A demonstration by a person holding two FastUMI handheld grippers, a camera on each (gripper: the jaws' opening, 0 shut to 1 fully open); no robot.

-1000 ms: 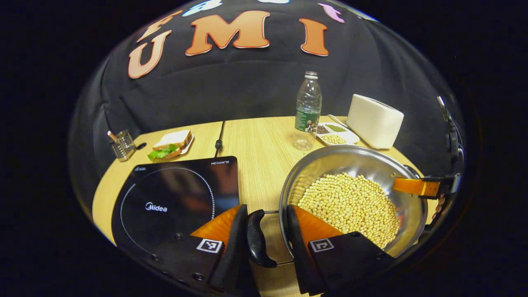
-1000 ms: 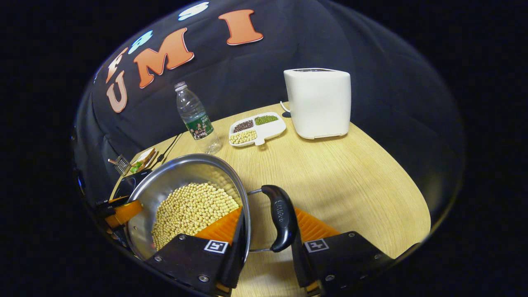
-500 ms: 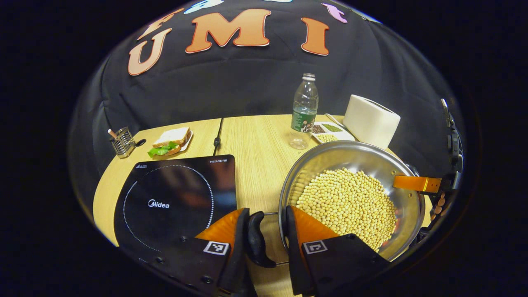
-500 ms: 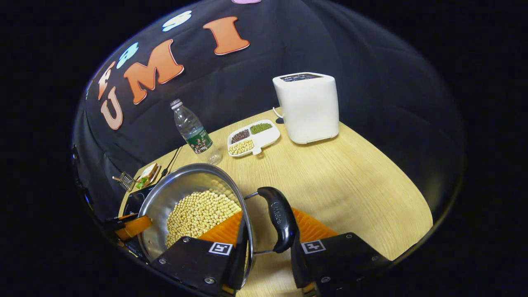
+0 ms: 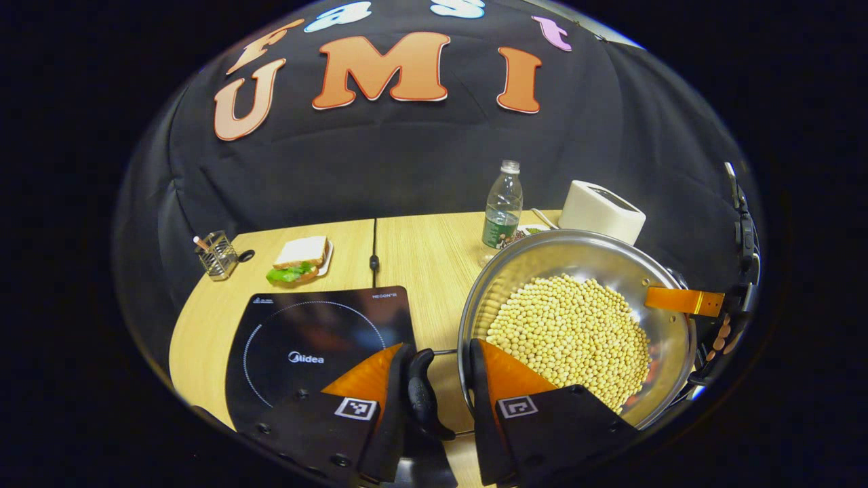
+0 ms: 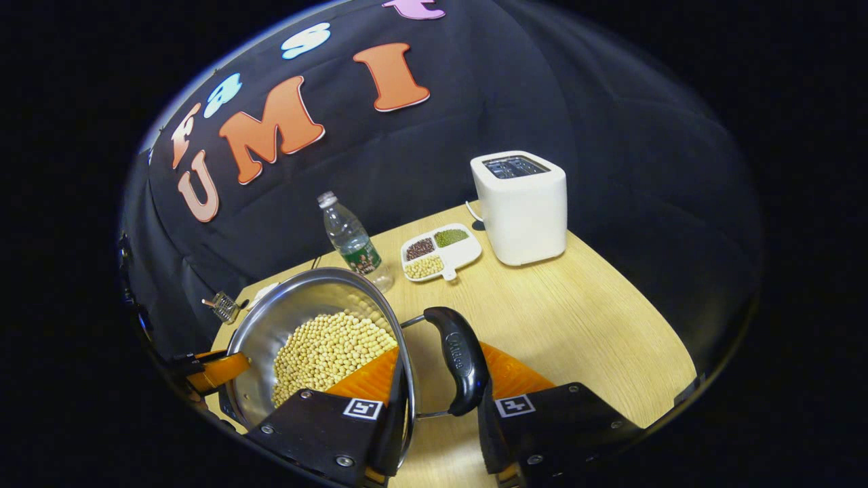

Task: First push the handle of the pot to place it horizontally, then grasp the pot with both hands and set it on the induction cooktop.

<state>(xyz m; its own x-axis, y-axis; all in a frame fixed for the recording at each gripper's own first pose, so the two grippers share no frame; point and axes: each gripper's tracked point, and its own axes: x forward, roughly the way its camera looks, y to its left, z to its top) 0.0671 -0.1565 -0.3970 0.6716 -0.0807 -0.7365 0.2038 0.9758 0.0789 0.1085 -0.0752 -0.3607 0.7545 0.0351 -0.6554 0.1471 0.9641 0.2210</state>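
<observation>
A steel pot (image 5: 542, 254) filled with pale soybeans (image 5: 569, 332) hangs above the wooden table, held from both sides. My left gripper (image 5: 441, 347) is shut on the pot's black left handle (image 5: 422, 393), with one finger outside the handle and the other inside the rim. My right gripper (image 6: 442, 362) is clamped the same way on the black right handle (image 6: 461, 359) of the pot (image 6: 285, 312). Its orange finger also appears across the pot (image 5: 685, 300). The black induction cooktop (image 5: 312, 339) lies on the table to the pot's left.
A water bottle (image 5: 502, 207), a white toaster (image 6: 522, 203) and a divided dish of beans (image 6: 441, 251) stand behind the pot. A sandwich on a plate (image 5: 298, 257) and a wire holder (image 5: 217, 254) sit beyond the cooktop. A cable (image 5: 373, 257) runs along the table seam.
The left gripper closed on its handle. Both grippers then rose with the pot, so the table, cooktop and toaster now sit lower and farther off.
</observation>
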